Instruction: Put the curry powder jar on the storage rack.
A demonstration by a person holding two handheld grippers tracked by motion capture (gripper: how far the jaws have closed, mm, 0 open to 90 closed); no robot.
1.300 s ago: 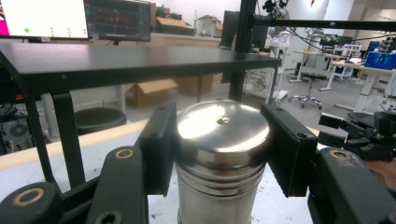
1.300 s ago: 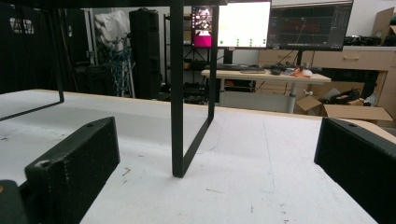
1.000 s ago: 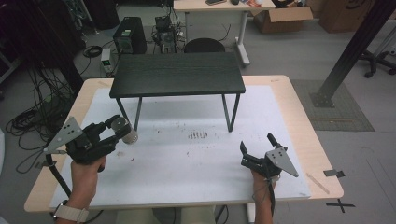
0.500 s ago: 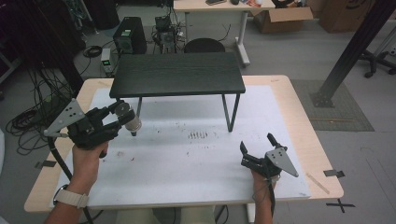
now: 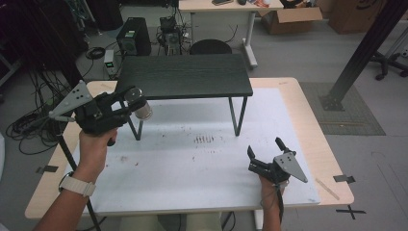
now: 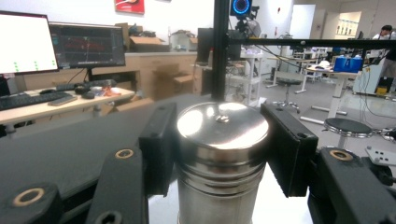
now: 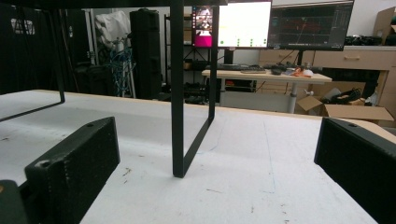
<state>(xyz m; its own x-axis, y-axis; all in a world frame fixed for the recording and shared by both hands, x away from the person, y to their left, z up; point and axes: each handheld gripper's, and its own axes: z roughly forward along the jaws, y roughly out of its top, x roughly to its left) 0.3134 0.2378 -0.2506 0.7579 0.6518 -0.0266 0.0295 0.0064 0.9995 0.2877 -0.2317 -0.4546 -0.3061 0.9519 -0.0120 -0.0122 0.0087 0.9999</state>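
A shiny steel can (image 5: 139,103) (image 6: 219,154) with a flat lid hangs in the air at the left front corner of the small black shelf table (image 5: 185,75). My left gripper (image 5: 132,104) (image 6: 219,149) is shut on it, both black pads pressed to its sides just under the lid. The can's top is about level with the shelf's top (image 6: 60,149). At the white mat's near right, my right gripper (image 5: 264,150) (image 7: 215,163) rests low with its jaws wide open and nothing between them, facing the shelf's right leg (image 7: 177,88).
The shelf stands on thin black legs (image 5: 238,115) on the white mat (image 5: 202,163) over a wooden table (image 5: 332,163). Beyond the table's far edge are a computer tower (image 5: 130,41), a chair (image 5: 210,46) and cables. A black post (image 5: 361,48) rises at the right.
My left gripper has lifted the can up from near the mat and carried it away from me to the shelf's left front corner. The right gripper has stayed put.
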